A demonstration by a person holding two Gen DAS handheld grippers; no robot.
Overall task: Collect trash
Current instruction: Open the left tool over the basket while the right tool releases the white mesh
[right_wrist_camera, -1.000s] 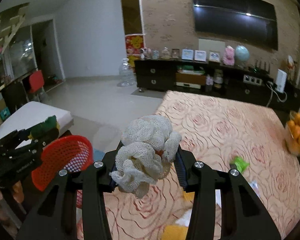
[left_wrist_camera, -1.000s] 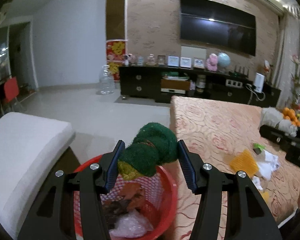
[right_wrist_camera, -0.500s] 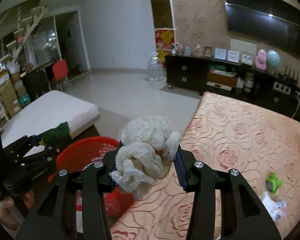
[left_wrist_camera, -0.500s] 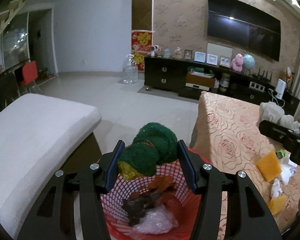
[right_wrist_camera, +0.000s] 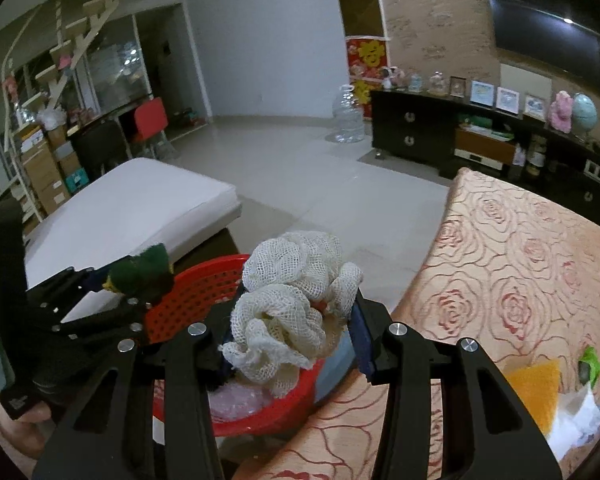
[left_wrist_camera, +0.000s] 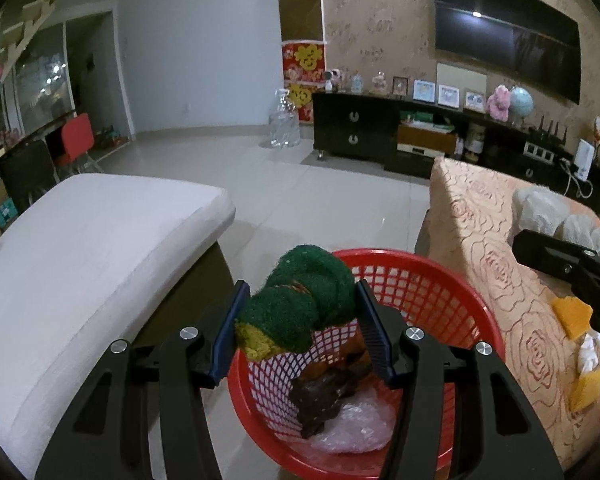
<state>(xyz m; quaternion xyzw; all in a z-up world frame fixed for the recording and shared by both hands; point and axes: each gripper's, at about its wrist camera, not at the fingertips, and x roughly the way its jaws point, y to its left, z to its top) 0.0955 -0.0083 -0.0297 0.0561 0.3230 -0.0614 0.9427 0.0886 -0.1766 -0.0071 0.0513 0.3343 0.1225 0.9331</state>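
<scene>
My left gripper (left_wrist_camera: 300, 312) is shut on a crumpled green scouring sponge (left_wrist_camera: 300, 300) with a yellow edge, held over the near-left rim of a red mesh basket (left_wrist_camera: 440, 292). Dark scraps and a clear plastic bag lie inside the basket. My right gripper (right_wrist_camera: 296, 320) is shut on a wad of white mesh cloth (right_wrist_camera: 296, 304), above the right rim of the red basket (right_wrist_camera: 204, 292). In the right wrist view the left gripper (right_wrist_camera: 140, 276) and its green sponge (right_wrist_camera: 144, 270) hang over the basket's left side. The right gripper (left_wrist_camera: 572, 264) shows at the left wrist view's right edge.
A table under a rose-patterned cloth (right_wrist_camera: 520, 272) stands right of the basket and carries yellow sponges (right_wrist_camera: 536, 384), white paper (right_wrist_camera: 576, 420) and a green wrapper (right_wrist_camera: 590, 364). A white cushioned bench (left_wrist_camera: 80, 248) lies to the left. Tiled floor and a dark TV cabinet (left_wrist_camera: 380, 132) are beyond.
Both grippers have swung left from over the table to the red basket, each keeping its load. The basket now sits under and just ahead of both.
</scene>
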